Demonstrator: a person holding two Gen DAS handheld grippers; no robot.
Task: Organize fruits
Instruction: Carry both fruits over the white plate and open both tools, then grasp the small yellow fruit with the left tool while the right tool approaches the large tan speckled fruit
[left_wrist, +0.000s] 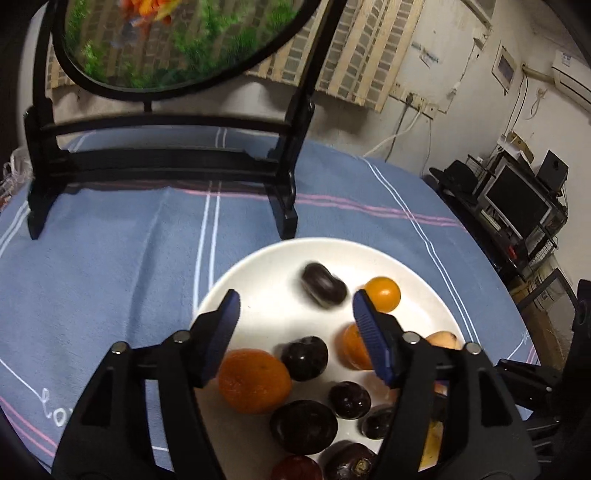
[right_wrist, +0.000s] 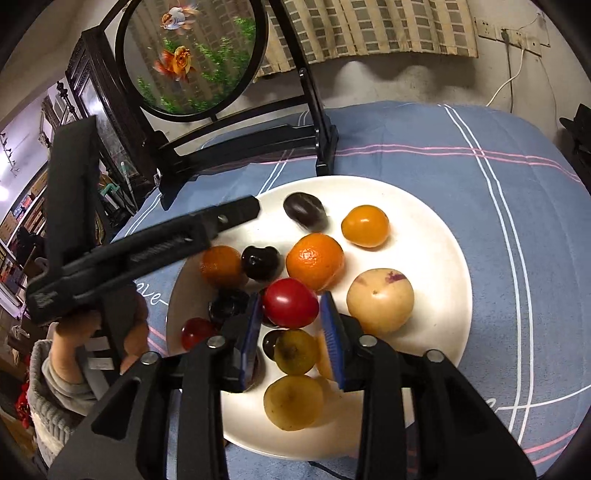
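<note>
On the plate (right_wrist: 436, 236), far rim lies bare.

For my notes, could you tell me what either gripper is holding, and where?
Nothing is held: the left gripper and right gripper hang open over the plate.

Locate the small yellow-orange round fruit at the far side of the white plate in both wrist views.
Left wrist view: the yellow-orange fruit lies right of centre on the white plate, just beyond the right blue pad of the left tongs.
Right wrist view: the same fruit lies at the plate's upper right, beyond the big orange.
Shared landmark: the blurred dark plum just left of it in both.
</note>
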